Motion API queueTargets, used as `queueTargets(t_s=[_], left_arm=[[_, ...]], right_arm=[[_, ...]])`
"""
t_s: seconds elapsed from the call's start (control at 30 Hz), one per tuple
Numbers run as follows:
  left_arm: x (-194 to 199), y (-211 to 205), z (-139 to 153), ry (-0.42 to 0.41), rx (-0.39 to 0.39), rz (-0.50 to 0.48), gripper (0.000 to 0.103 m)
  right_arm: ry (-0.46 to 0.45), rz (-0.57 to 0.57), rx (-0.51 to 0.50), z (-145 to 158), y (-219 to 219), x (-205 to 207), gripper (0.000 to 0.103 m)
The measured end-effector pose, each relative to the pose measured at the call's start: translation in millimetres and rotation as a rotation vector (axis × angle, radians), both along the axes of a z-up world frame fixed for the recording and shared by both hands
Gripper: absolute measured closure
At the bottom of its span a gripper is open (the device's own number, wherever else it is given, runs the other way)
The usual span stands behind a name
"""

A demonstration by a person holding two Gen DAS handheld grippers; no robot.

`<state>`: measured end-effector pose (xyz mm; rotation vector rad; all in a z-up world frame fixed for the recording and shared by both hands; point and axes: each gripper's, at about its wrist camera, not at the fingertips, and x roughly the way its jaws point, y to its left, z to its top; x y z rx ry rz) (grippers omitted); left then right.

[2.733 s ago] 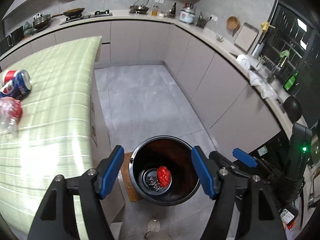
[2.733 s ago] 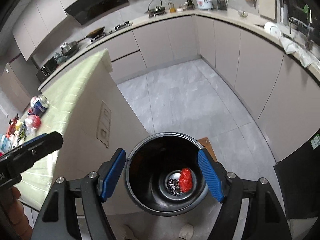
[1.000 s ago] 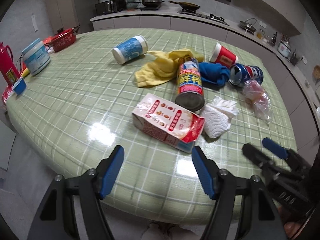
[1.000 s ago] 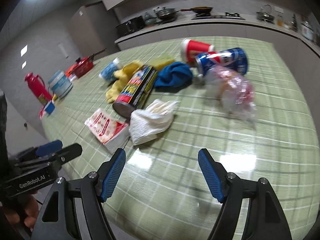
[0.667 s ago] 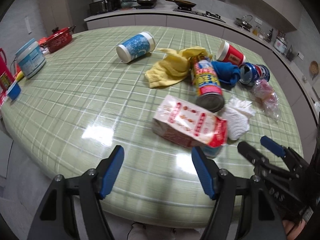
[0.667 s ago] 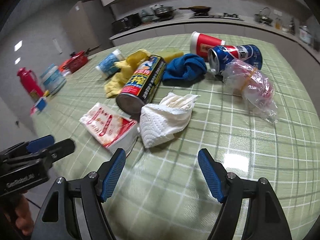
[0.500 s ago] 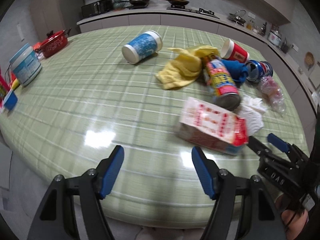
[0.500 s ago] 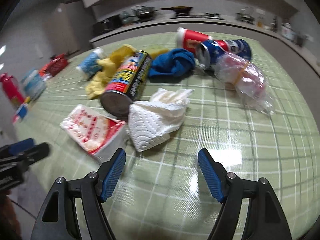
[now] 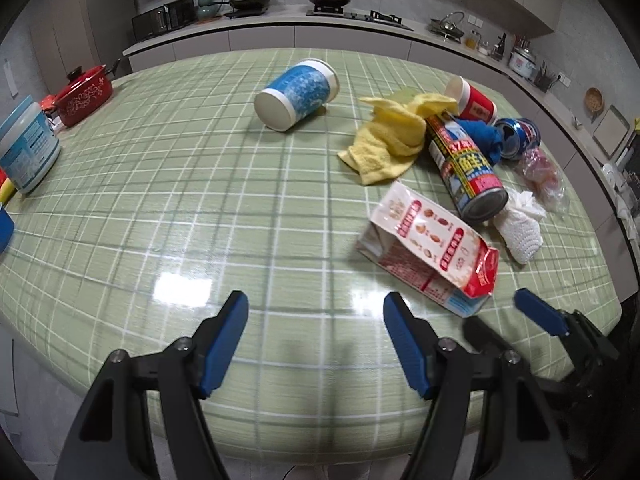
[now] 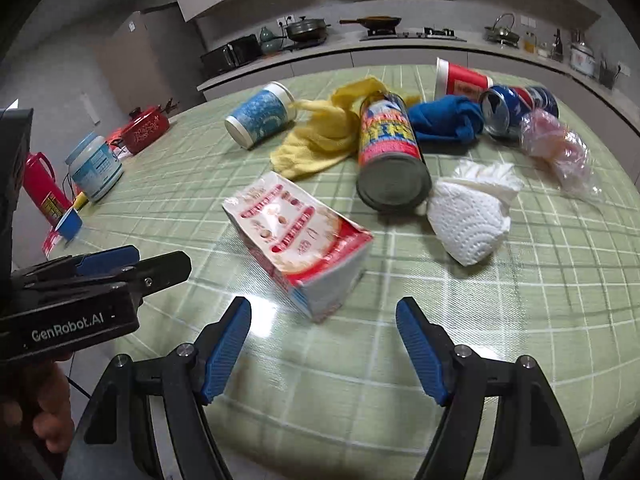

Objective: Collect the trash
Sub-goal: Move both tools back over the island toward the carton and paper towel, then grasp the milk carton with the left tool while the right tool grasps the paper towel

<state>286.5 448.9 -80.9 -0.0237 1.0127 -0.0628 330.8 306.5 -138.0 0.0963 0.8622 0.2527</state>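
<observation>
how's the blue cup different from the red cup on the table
The blue cup lies apart from the pile; the red cup lies against the yellow cloth and spray can. The blue cup's base faces the left wrist camera; the red cup's white rim points away. Both are tipped on their sides.

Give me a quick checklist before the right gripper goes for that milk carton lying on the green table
1. Right gripper open and empty: ok.
2. Left gripper open and empty: ok.
3. Milk carton lying on its side, ahead of the right fingers, not yet between them: ok.
4. Carton clear of the spray can and paper towel: ok in the right view, gaps show on both.
5. Carton narrow enough for the jaws: cannot tell.
6. Trash bin in view for the drop: not ok, neither view shows it.
</observation>
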Motion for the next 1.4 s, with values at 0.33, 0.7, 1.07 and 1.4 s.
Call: queueTargets(t_s=[0.33,0.7,1.07,1.4], left_arm=[[4.0,-9.5,2.7,-0.002,-0.015,-0.031,0.032],[8.3,10.7,-0.5,0.011,-0.008,0.065,0.032],[15.5,-14.6,5.8,0.006,-0.058,-0.014,0.032],[40.5,-54.4,-3.6,0.081,-0.152,0.072,0.032]], right_arm=[[0.015,-0.225,-0.091,0.0,-53.8,11.7,0.026],[0.043,0.002,0.000,-13.3,3.1,21.5,0.026],[-0.013,-0.103,-0.035,8.4,-27.7,16.5,0.026],[-0.010,-0.165,-0.023,16.4,-90.5,34.2,0.026]])
